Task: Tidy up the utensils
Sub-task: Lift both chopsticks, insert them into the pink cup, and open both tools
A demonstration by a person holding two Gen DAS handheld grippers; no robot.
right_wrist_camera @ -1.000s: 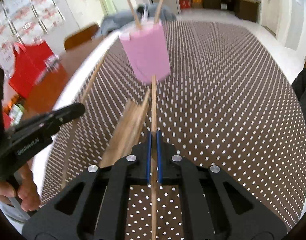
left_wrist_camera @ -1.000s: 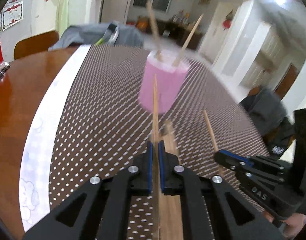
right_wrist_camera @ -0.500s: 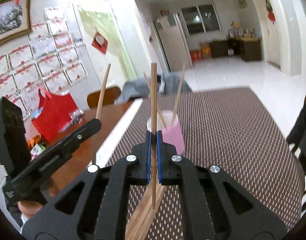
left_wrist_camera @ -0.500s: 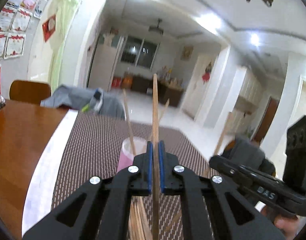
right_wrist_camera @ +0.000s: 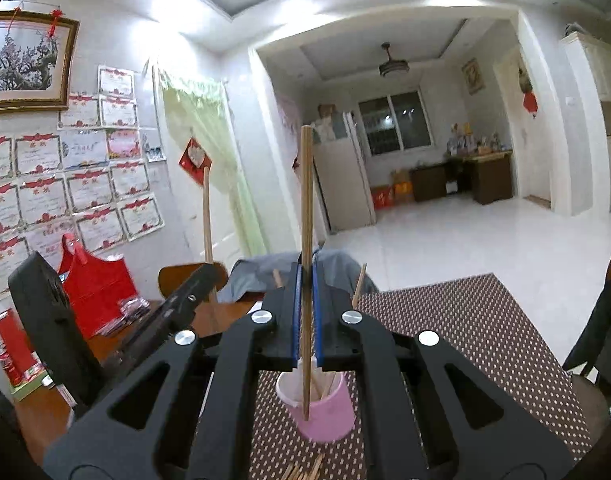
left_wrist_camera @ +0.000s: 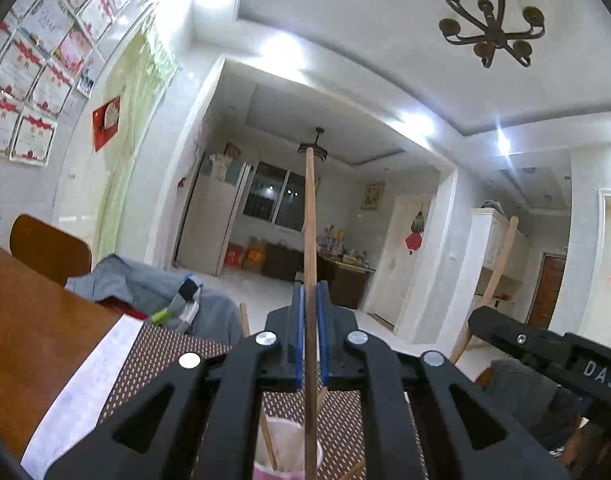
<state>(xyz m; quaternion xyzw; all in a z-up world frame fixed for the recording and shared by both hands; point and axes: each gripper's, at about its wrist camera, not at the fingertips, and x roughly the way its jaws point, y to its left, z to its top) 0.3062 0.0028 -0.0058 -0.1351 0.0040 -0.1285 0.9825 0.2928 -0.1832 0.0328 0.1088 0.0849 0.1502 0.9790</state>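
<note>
My left gripper (left_wrist_camera: 310, 336) is shut on a wooden chopstick (left_wrist_camera: 310, 240) held upright above the pink cup (left_wrist_camera: 289, 454). The cup holds other chopsticks and sits low between my arms. My right gripper (right_wrist_camera: 305, 316) is shut on another wooden chopstick (right_wrist_camera: 305, 200), also upright, its lower tip over the pink cup's (right_wrist_camera: 325, 412) rim. Each view shows the other gripper: the right one (left_wrist_camera: 545, 348) with its stick, the left one (right_wrist_camera: 177, 308) with its stick.
The cup stands on a brown dotted mat (right_wrist_camera: 485, 344) on a wooden table (left_wrist_camera: 29, 328). Loose chopsticks (right_wrist_camera: 305, 470) lie in front of the cup. A grey jacket (left_wrist_camera: 145, 292) hangs over a far chair. Red bags (right_wrist_camera: 93, 284) stand at the left.
Both grippers have tilted upward and risen with their chopsticks, from pointing down at the mat to standing the sticks upright over the cup.
</note>
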